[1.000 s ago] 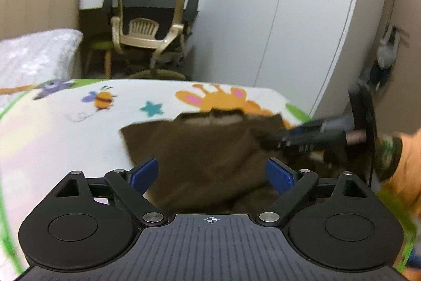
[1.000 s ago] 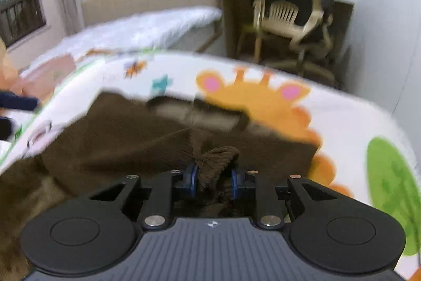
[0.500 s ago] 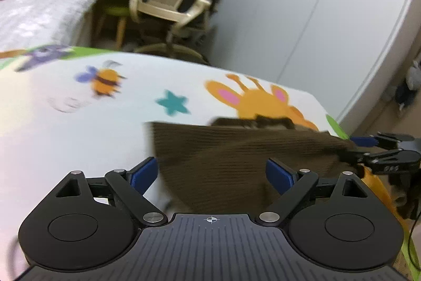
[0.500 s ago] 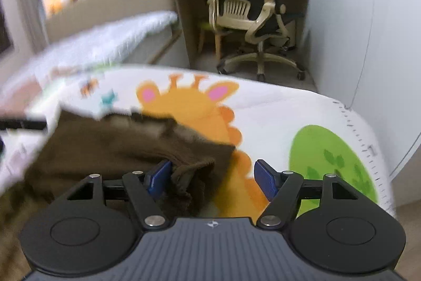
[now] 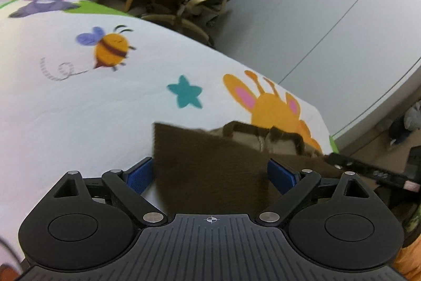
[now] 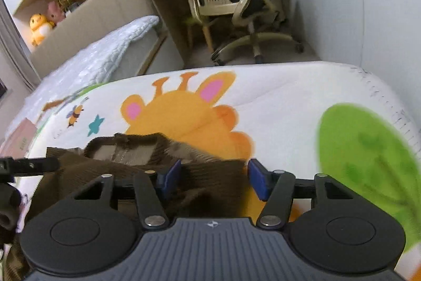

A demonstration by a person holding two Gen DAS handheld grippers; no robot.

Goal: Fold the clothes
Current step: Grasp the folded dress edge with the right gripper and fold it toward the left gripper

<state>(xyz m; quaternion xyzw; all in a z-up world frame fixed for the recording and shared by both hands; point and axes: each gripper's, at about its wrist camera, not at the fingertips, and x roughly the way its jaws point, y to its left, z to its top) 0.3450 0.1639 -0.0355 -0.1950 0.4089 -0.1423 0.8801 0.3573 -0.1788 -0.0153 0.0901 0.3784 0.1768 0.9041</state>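
Here the brown knit garment (image 5: 210, 162) lies on the cartoon-print blanket (image 5: 105, 109), its neck opening (image 6: 123, 153) toward the giraffe print (image 6: 184, 117); the left gripper (image 5: 210, 173) stands with fingers wide over one side of the cloth, the right gripper (image 6: 214, 178) likewise wide over the other side, neither pinching anything. The knit looks soft, light and limp, likely to sag and bunch rather than hold a crease; a corner or hem edge, pinched through one layer, would seem the surest hold.
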